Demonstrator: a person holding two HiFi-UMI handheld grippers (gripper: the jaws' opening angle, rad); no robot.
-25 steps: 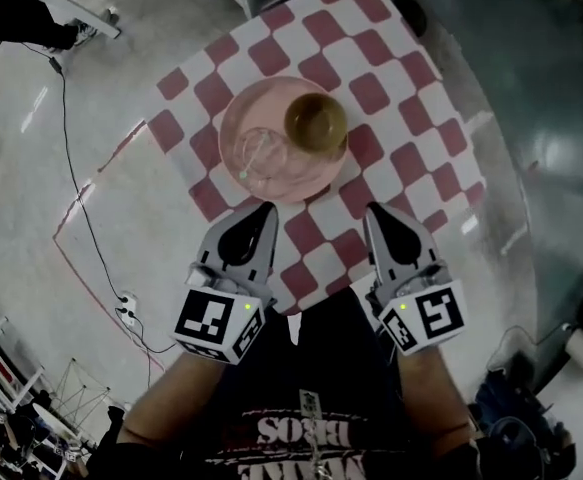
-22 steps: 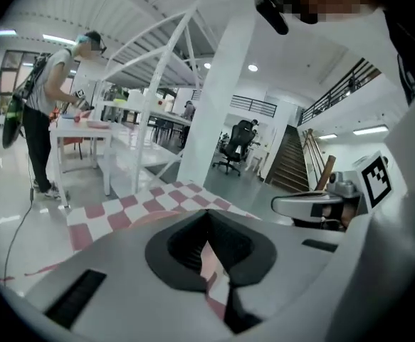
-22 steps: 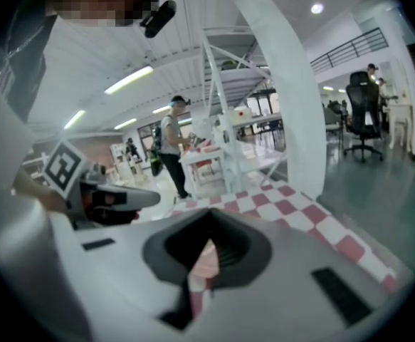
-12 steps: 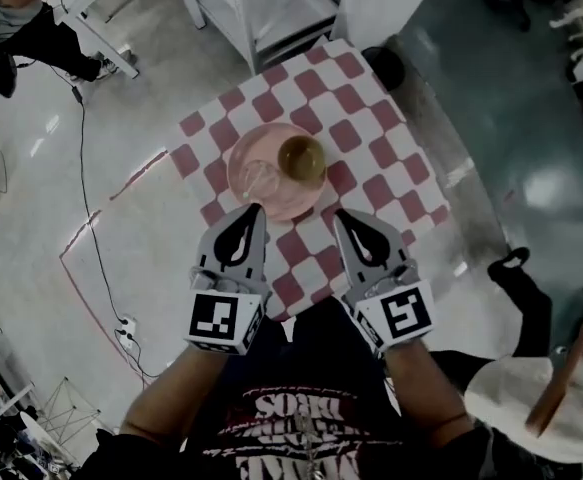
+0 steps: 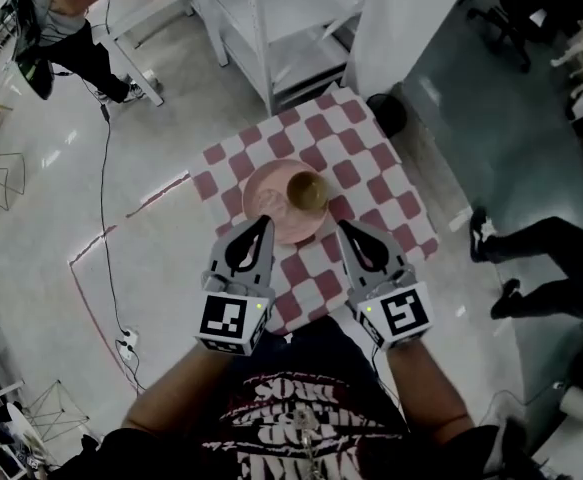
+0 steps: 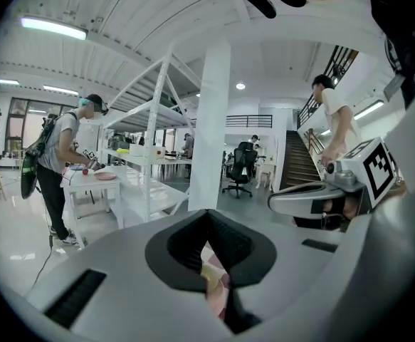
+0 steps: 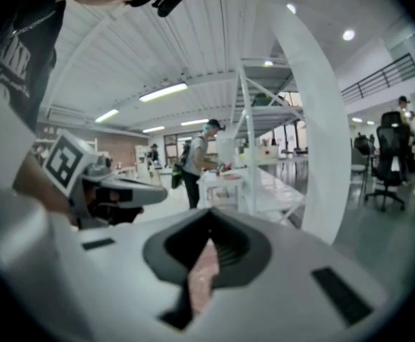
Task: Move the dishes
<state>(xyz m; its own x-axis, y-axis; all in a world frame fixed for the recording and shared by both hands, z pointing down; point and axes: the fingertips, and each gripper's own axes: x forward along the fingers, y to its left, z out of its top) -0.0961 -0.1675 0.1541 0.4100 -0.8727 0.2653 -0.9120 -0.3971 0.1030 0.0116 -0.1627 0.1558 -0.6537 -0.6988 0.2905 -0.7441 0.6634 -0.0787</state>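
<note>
Plate [image 5: 271,208], pink and round, carries a tan bowl [image 5: 306,190] on the checked worktop [image 5: 373,176]; left tool [image 5: 263,221] and right tool [image 5: 342,227] are both clenched, gripping nothing.

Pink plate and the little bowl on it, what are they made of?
The pink plate looks like smooth ceramic or hard plastic: even colour, faint sheen. The bowl looks glazed, olive-brown with a shiny paler rim. From this far, neither is certain.
</note>
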